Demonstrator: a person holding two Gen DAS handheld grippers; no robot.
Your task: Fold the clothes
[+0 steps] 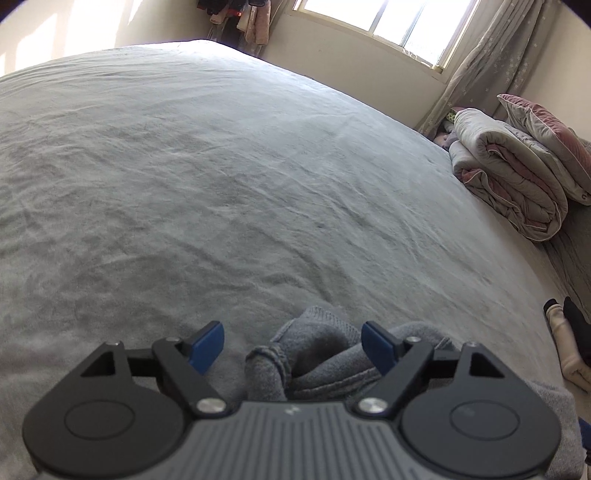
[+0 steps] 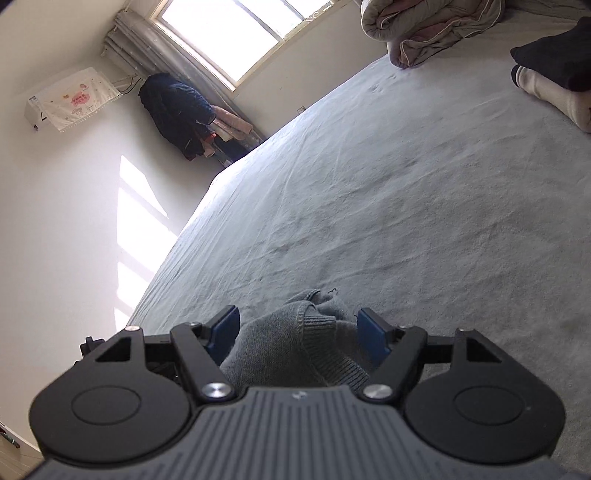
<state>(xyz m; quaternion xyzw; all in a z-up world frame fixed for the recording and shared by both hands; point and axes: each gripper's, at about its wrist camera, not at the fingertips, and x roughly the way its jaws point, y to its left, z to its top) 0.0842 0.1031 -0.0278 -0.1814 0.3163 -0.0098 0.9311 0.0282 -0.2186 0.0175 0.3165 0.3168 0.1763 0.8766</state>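
Left gripper (image 1: 293, 347): fingers spread wide, released — grey knit fabric bunched between the blue pads, neither pad seen pressing it.
Right gripper (image 2: 297, 332): fingers likewise parted, released; a ribbed hem lies in the gap, touching nothing firmly that I can make out.
Grey sweater (image 1: 317, 354): crumpled on the bed at the near edge, directly under both grippers; most of it hidden beneath the gripper bodies, so shape and extent cannot be told.
Bed (image 1: 221, 184): grey sheet, wrinkled, bare across the middle.
Rolled quilt (image 1: 517, 181): one, grey and pink, at the far corner of the bed under the window (image 1: 388, 18).
Folded clothes (image 2: 554, 81): one small stack — a dark piece on a cream piece — cut off by the frame edge; count beyond two unclear.
Hanging garments (image 2: 177, 110): dark coat plus pink pieces in the room corner, number unclear.
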